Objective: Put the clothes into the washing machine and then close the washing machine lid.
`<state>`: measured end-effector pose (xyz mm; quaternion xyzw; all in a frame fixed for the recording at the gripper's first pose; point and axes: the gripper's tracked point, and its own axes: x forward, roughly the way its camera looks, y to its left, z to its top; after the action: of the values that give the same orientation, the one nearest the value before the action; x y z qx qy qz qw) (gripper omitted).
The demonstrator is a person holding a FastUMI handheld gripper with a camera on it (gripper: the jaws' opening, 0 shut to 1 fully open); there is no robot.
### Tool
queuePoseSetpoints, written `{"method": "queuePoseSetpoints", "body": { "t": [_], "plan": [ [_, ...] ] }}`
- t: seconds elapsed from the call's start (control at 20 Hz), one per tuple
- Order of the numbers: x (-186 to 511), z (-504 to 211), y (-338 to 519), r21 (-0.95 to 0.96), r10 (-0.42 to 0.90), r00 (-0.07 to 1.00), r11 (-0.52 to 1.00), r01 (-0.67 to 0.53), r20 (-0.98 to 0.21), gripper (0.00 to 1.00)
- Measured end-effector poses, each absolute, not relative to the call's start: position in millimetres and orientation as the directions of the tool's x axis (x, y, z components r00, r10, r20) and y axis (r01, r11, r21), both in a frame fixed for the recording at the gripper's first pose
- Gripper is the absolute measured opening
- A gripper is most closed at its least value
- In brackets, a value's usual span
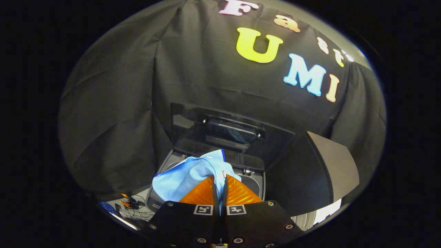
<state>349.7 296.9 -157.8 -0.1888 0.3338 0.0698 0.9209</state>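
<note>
**Desk:** What is showing at the lower left of the frame?

**Photographer:** A tangle of cables [132, 205] is lying just left of the washing machine [156, 198]. Moving right, a light blue garment [187, 175] is hanging in the lower centre, bunched over the machine's open top, with the raised lid [206, 137] standing behind it.

**Desk:** And the hand-held gripper?

**Photographer:** The hand-held gripper [220, 187] is pinching a fold of the cloth, its fingers nearly touching, both pressing on the fabric at bottom centre.

**Desk:** How is the garment going to handle?

**Photographer:** It is looking light, soft and limp, draping freely, so it is likely to sag and trail over the rim. A bunched fold near the middle seems the safest hold; an edge grip is risking a slip.

**Desk:** Anything at the right?

**Photographer:** A dark panel [330, 168] is angling up at the lower right.
</note>
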Motion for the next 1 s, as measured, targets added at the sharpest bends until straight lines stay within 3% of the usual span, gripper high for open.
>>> {"method": "queuePoseSetpoints", "body": {
  "t": [0.7,1.0],
  "plan": [
    [370.0,-300.5,264.1,-0.212,-0.029,0.577,0.944,-0.253,-0.816,0.00],
    [361.3,-342.8,255.8,-0.197,-0.025,0.481,0.930,-0.310,-0.876,0.00]
  ]
}}
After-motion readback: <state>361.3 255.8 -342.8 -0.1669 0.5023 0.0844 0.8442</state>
